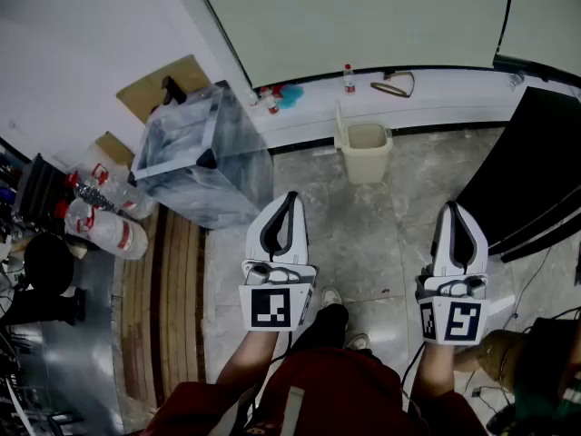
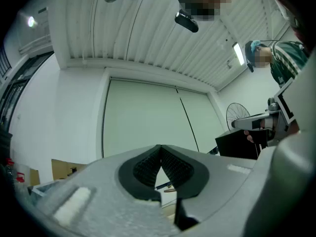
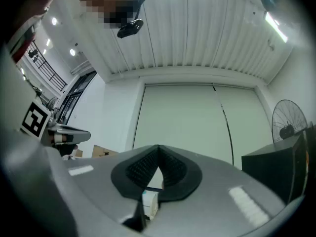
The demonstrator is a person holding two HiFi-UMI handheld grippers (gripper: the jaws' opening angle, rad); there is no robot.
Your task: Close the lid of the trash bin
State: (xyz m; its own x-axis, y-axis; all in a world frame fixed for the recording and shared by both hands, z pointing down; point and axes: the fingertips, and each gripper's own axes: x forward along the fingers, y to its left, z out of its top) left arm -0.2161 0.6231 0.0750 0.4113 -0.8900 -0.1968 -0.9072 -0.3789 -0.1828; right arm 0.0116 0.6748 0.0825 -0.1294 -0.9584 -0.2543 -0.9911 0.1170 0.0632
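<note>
Approach step: left claw [image 1: 290, 198] and right claw [image 1: 452, 209] both clenched, empty, well apart from the beige plastic trash bin [image 1: 368, 166] on the floor at 12 o'clock. Its flip lid [image 1: 339, 125] stands upright, so the next move is probably to reach forward and tip it down.

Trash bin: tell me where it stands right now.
In the head view the trash bin stands on the floor at upper centre, against the white ledge, right of the clear plastic box.

Head camera looks steeply down at the floor [image 1: 363, 243]; both gripper cameras tilt upward; all share the pale wall panel [image 1: 363, 16] [image 2: 143, 117] [image 3: 182, 117].
</note>
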